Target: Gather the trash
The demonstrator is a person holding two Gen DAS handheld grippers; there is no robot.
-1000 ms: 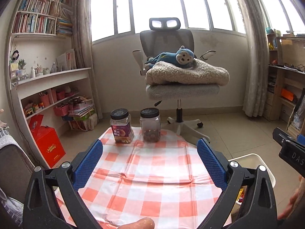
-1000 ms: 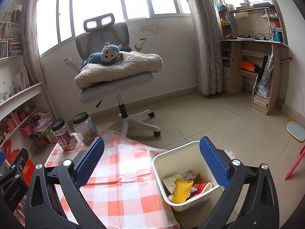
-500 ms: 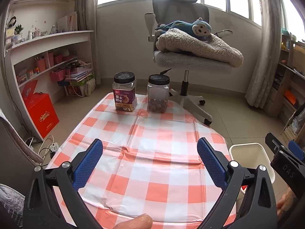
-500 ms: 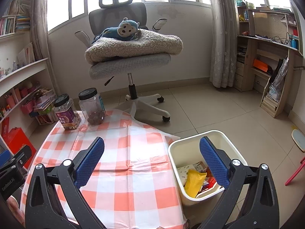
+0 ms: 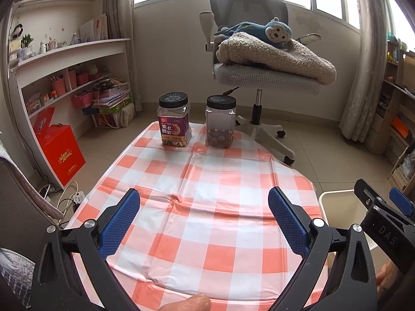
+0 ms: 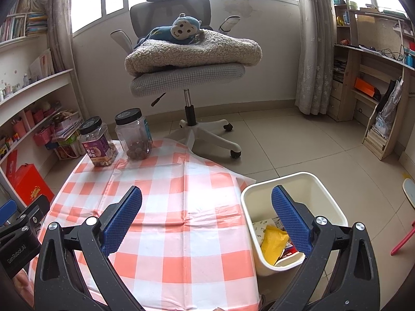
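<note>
Now, our view: we look along both grippers over a low table draped in an orange-and-white checked tablecloth (image 5: 207, 197).
Left gripper (image 5: 203, 223): we hold it above the near half of the cloth, its blue-padded fingers (image 5: 119, 223) spread wide with nothing between them.
Right gripper (image 6: 206, 220): we hold it over the cloth's right edge, blue pads likewise set wide apart and empty; one finger (image 6: 290, 220) sits in front of the bin's mouth.
Trash bin (image 6: 324, 197): a cream plastic bin stands on the floor just beside the table's right edge.
Trash: inside the bin we see a yellow wrapper (image 6: 273, 243) lying on other packaging, partly hidden by the gripper finger.
Cashew jar (image 5: 174, 119): black lid, purple label, upright at the far end of the cloth.
Clear jar (image 5: 220, 121): black lid, brown round nuts in the bottom, upright just right of the cashew jar, close to it but apart.
Cloth surface: creased, with only the two jars on it.
Office chair (image 5: 262, 77): grey, beyond the table, carrying a folded fleece blanket (image 5: 275, 57) with a blue monkey plush (image 5: 269, 31) on top.
Red box (image 5: 59, 153): on the floor at the left, against the shelves.
</note>
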